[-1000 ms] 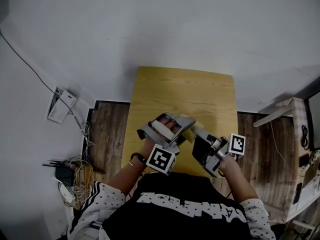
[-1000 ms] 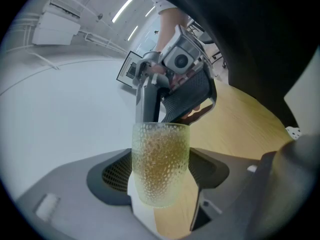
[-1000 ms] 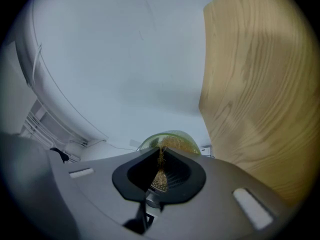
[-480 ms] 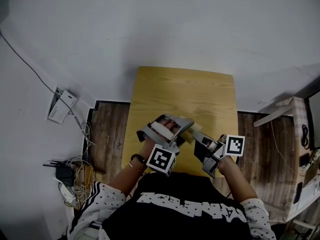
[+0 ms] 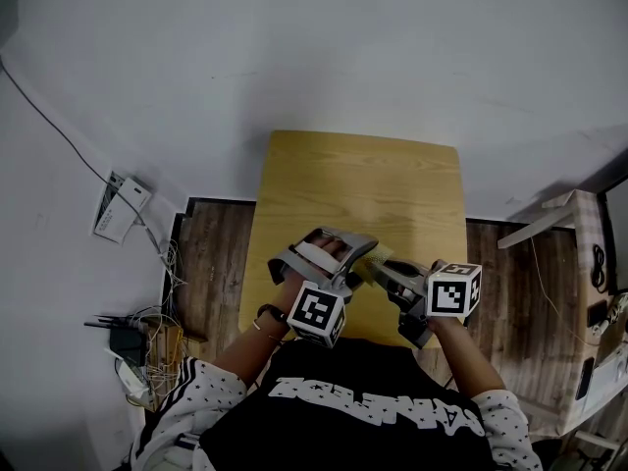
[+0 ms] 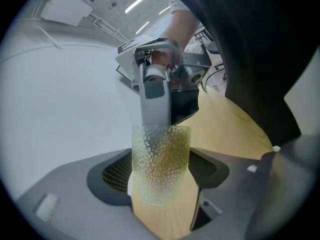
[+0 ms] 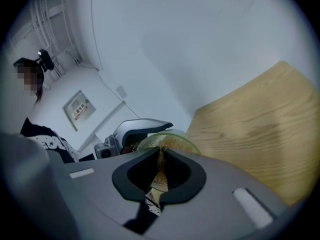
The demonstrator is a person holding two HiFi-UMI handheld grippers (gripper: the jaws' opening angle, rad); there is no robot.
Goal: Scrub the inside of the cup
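- We see the cup (image 6: 160,164) off the table (image 5: 392,180), held in the air over the table's near edge, at about 6 o'clock from the tabletop's middle in the head view.
- The left gripper (image 5: 330,248) has its jaws spread wide and pressed on the cup's opposite sides, low on the body. The rim points away from its camera, toward 12 o'clock in the left gripper view.
- The right gripper (image 5: 383,267) sits at about 4 o'clock from the cup in the head view, with its tips at the cup's mouth. Its jaws are nearly together, pinching a thin yellow-brown scrub pad (image 7: 159,176).
- In the left gripper view a yellowish patch shows through the wall, so we judge the pad is inside or at the mouth (how deep, we cannot tell).
- The cup is translucent, with a dimpled wall and a greenish tint. We would expect it to be light. Whether it is glass or plastic we cannot tell.
- We judge the dimples give the pads some bite, but a wet wall could still slip and turn under the scrubbing.
- The low, two-sided hold looks right to us, since it leaves the rim free for the pad. A hold nearer the rim would block the way in.
- The pad looks soft and limp, so it should be pinched close to its working end.
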